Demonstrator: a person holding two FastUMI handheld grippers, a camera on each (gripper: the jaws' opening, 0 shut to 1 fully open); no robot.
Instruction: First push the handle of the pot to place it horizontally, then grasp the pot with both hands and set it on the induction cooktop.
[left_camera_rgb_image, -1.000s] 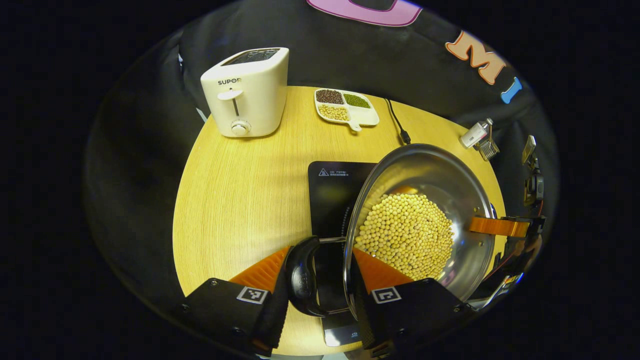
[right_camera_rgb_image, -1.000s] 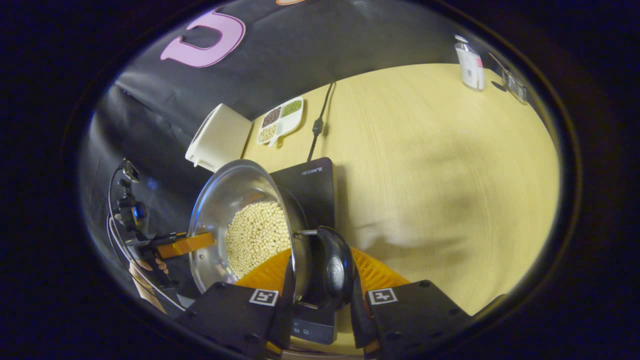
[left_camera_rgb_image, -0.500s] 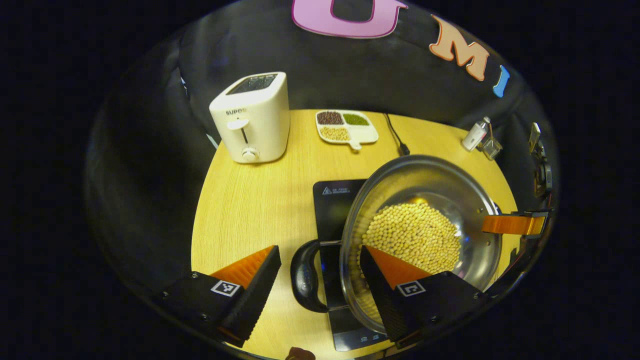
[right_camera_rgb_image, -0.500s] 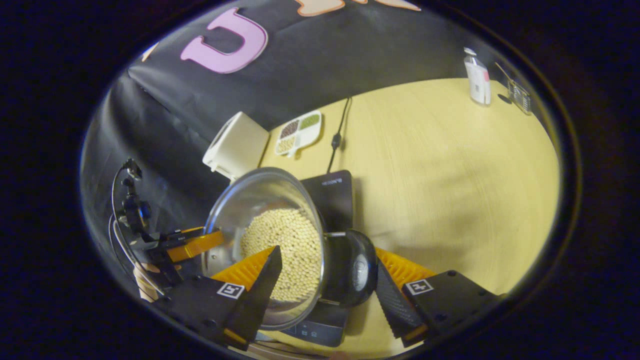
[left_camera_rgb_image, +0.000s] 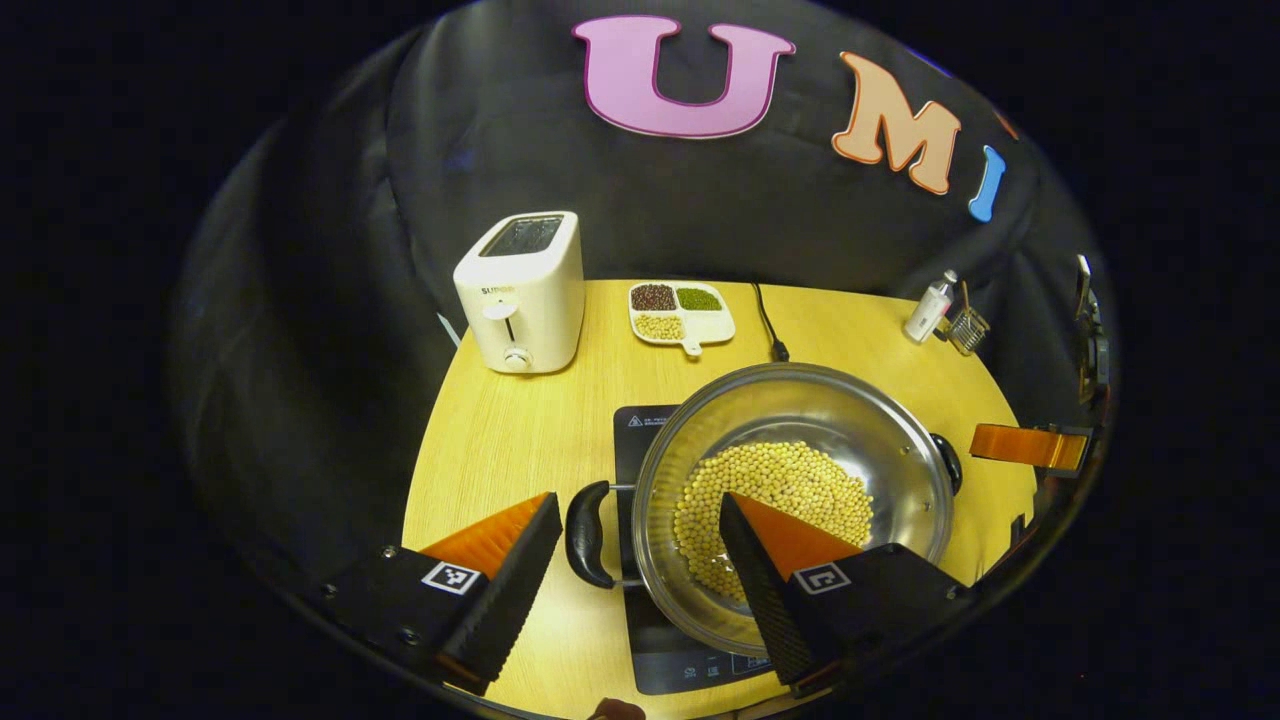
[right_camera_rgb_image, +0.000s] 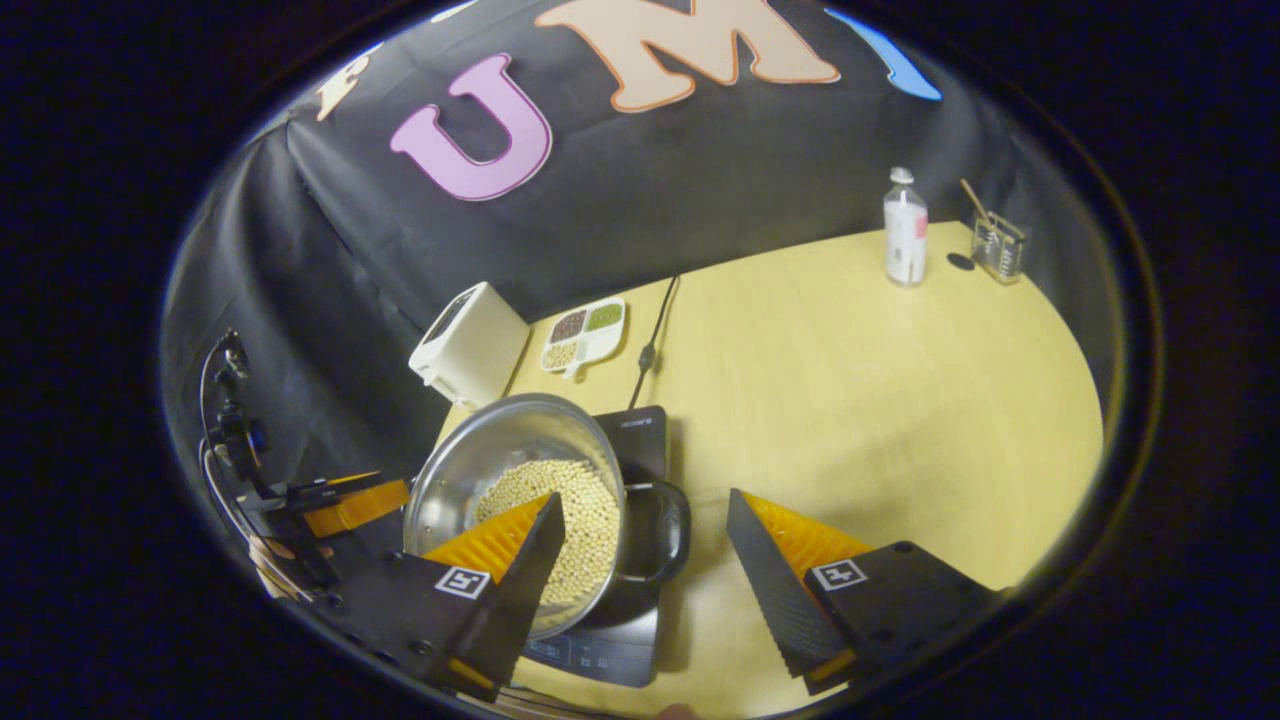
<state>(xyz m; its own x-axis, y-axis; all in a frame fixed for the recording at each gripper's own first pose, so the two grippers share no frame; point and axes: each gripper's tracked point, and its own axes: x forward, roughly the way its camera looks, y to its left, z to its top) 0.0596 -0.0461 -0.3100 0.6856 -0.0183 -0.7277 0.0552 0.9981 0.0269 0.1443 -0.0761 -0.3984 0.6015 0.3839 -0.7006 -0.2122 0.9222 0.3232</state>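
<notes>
On cooktop (left_camera_rgb_image: 640, 425): pot (left_camera_rgb_image: 790, 500) released; both hand-held grippers now open, withdrawn.

The pot (left_camera_rgb_image: 790, 500) sits on the induction cooktop (left_camera_rgb_image: 650, 560), pale beans heaped in its bottom, one black handle (left_camera_rgb_image: 585, 535) lying level toward the left. The left tongs (left_camera_rgb_image: 640, 575) stand spread wide, clear of that handle (one finger overlaps the pot's rim in the picture). Farther back on the surface (left_camera_rgb_image: 500, 440) stand a toaster (left_camera_rgb_image: 522, 292) and a divided dish (left_camera_rgb_image: 680, 313).
</notes>
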